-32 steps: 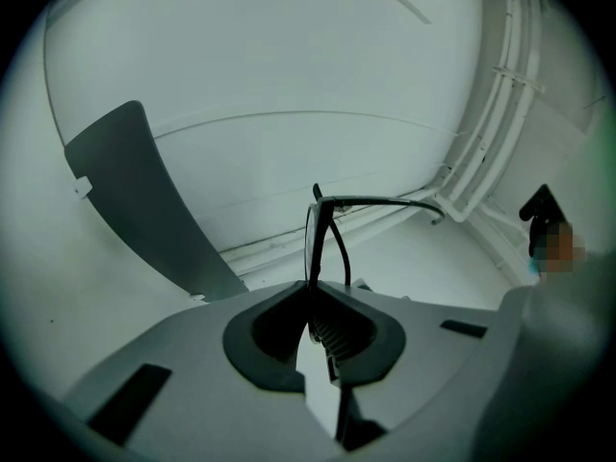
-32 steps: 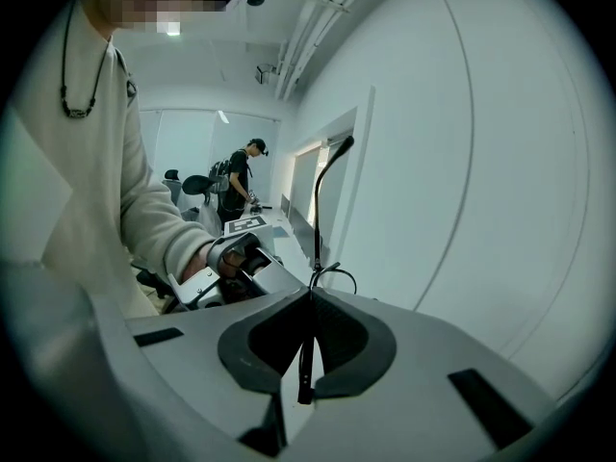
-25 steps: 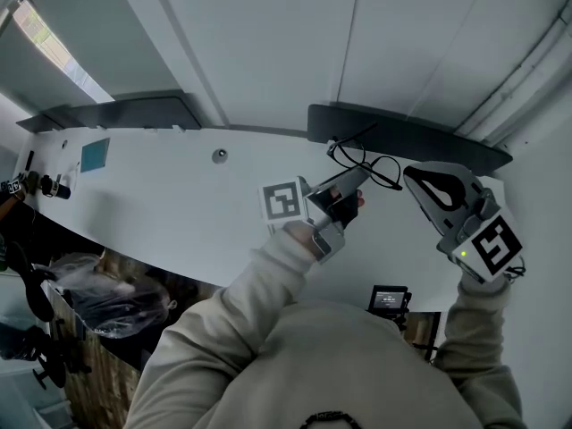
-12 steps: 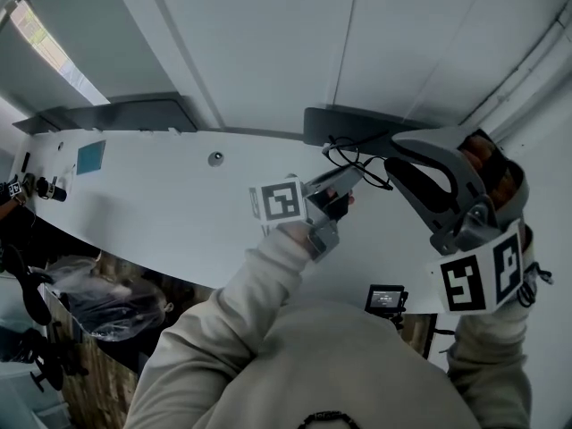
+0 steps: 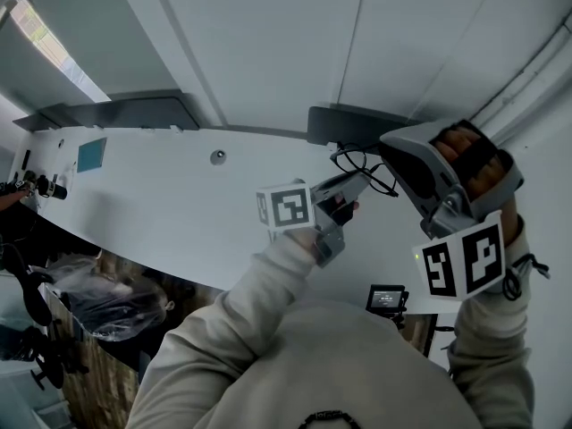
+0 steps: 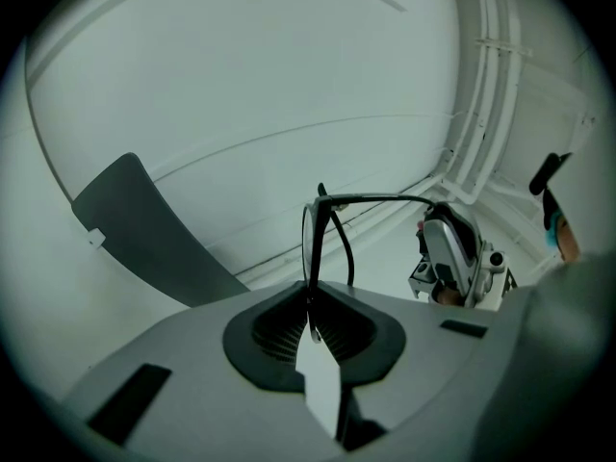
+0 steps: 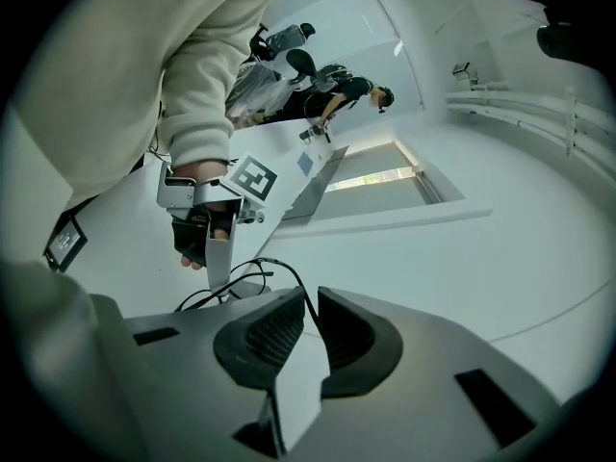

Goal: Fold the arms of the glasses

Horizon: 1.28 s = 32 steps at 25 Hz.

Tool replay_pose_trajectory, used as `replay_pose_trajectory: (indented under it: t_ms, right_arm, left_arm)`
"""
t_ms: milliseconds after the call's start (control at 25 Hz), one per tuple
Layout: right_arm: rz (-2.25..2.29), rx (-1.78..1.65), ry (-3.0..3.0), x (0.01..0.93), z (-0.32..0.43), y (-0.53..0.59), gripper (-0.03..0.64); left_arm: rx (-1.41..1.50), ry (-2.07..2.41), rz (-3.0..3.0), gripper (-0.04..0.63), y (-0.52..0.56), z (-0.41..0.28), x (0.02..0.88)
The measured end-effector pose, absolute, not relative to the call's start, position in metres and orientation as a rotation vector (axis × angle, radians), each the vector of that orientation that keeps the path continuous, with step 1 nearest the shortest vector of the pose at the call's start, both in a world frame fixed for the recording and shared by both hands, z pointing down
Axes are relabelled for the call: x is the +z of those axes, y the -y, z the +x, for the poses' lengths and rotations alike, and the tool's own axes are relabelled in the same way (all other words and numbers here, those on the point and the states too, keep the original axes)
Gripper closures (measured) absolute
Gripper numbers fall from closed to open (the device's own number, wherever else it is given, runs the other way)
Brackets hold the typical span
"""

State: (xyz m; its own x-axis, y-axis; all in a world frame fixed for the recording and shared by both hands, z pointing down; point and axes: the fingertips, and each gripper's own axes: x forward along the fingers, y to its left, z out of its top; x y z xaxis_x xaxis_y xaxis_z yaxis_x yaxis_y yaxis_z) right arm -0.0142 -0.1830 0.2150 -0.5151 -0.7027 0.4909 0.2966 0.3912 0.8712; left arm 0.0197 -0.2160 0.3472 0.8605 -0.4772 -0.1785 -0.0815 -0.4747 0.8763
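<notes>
Two grippers, the left gripper (image 5: 359,179) and right gripper (image 5: 393,150), one pair of glasses (image 6: 375,198), one table (image 5: 161,195).

My sleeves (image 5: 255,289) are cream with ribbed cuffs. The left gripper (image 6: 310,308) and right gripper (image 7: 306,306) are grey shells with black ribbed pads (image 7: 268,335). Behind the jaws each carries a white cube (image 5: 288,208) with black square markers. A black glove (image 7: 190,242) sits behind the left jaws.

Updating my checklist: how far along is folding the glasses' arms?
Done: the left gripper is clamped on the glasses at the front rim. In hand: the right gripper has its open jaws straddling one arm. Left: closing on it and swinging it in, then the other; neither looks folded yet.
</notes>
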Motion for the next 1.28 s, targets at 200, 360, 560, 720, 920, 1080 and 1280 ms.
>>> replay_pose_trajectory:
  t_ms: [200,360,560,720,920,1080,1280]
  right_arm:
    - [0.368,-1.299,1.694,0.217,-0.014,0.181,0.572]
    - [0.384,-1.287,1.707,0.215,-0.014,0.182,0.574]
    - [0.389,-1.269,1.723,0.225,-0.016,0.181,0.575]
    - [0.419,-1.23,1.748,0.235,-0.012,0.178,0.578]
    - [0.427,-1.173,1.773,0.257,-0.011,0.174,0.58]
    - [0.42,-1.159,1.778,0.262,-0.011,0.177,0.581]
    - [0.421,-1.149,1.789,0.265,-0.008,0.177,0.581]
  left_arm:
    - [-0.525,0.397,2.014,0.574,0.218,0.014,0.344]
    - [-0.538,0.392,2.005,0.574,0.219,0.012,0.341]
    - [-0.595,0.362,1.916,0.574,0.218,0.008,0.346]
    - [-0.679,0.328,1.871,0.574,0.218,0.006,0.342]
    - [-0.732,0.337,1.851,0.574,0.225,-0.009,0.341]
    - [-0.7,0.369,1.859,0.574,0.226,-0.014,0.349]
    - [-0.71,0.362,1.862,0.574,0.227,-0.013,0.349]
